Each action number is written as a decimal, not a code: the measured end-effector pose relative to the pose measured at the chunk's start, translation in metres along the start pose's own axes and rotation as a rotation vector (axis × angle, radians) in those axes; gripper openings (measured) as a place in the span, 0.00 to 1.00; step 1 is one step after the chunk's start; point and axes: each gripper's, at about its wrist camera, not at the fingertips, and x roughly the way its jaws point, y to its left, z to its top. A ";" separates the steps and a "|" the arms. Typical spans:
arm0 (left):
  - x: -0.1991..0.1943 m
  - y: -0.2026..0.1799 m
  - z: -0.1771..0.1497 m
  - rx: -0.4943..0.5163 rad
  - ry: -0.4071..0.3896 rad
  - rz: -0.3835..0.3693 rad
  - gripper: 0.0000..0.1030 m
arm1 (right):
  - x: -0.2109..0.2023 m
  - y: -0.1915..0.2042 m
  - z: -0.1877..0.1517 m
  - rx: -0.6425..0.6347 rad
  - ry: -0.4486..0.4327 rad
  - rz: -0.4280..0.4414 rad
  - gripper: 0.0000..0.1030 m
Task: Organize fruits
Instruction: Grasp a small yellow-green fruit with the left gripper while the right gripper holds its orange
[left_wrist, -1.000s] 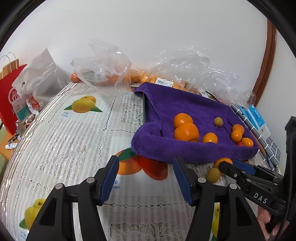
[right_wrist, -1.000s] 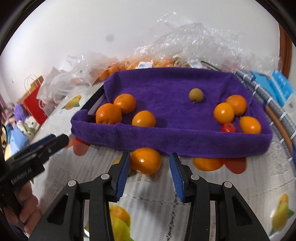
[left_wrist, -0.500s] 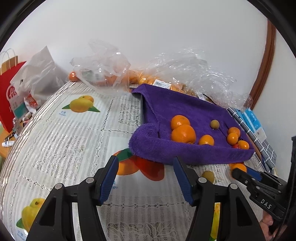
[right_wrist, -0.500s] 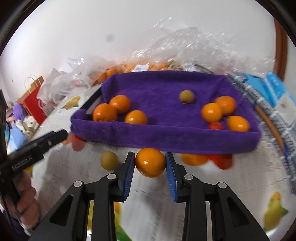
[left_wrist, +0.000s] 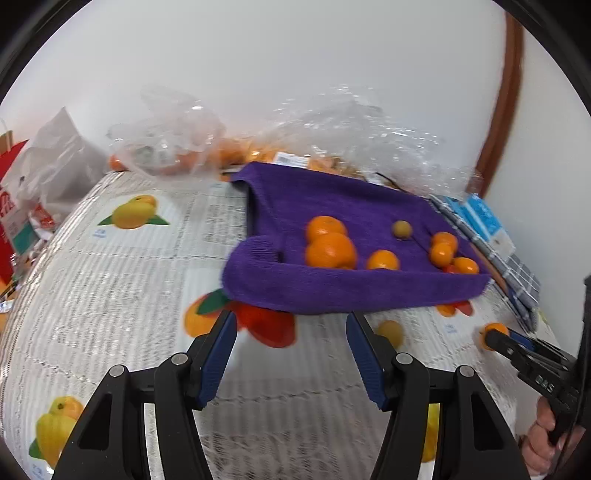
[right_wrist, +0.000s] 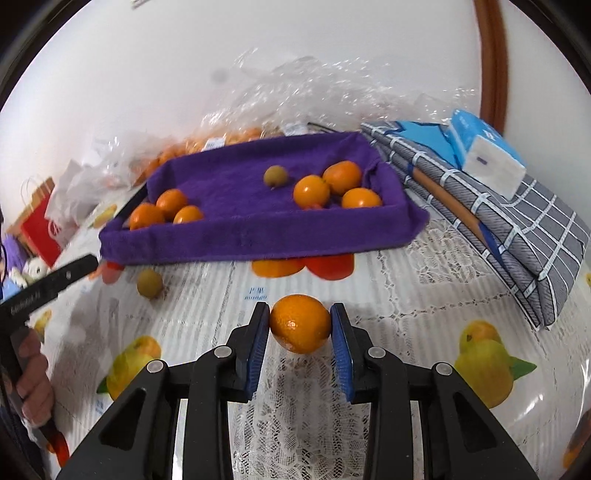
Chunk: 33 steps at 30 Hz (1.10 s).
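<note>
right wrist, purple towel-lined tray (right_wrist: 258, 236), oranges (right_wrist: 311, 191) inside

red paper bag (left_wrist: 9, 206) far left | grey checked cloth (right_wrist: 517, 221) | blue tissue pack (right_wrist: 484, 155) on cloth | fruit-print tablecloth (left_wrist: 110, 295)

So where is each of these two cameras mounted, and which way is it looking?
Left wrist view: on the left hand-held gripper, facing the purple tray; its open fingers and the right hand show.
Right wrist view: on the right hand-held gripper, fingers closed on an orange; the left hand shows.
Both share the tray and a loose yellow-green fruit on the tablecloth.
</note>
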 end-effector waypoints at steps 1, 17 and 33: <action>0.000 -0.003 -0.001 0.012 0.003 -0.018 0.57 | 0.000 0.000 0.000 0.002 -0.002 -0.002 0.33; 0.046 -0.069 -0.004 0.102 0.169 -0.118 0.22 | 0.001 -0.007 0.000 0.053 0.002 0.026 0.33; 0.017 -0.044 0.005 -0.021 -0.029 -0.130 0.22 | -0.005 -0.008 0.000 0.051 -0.034 0.059 0.33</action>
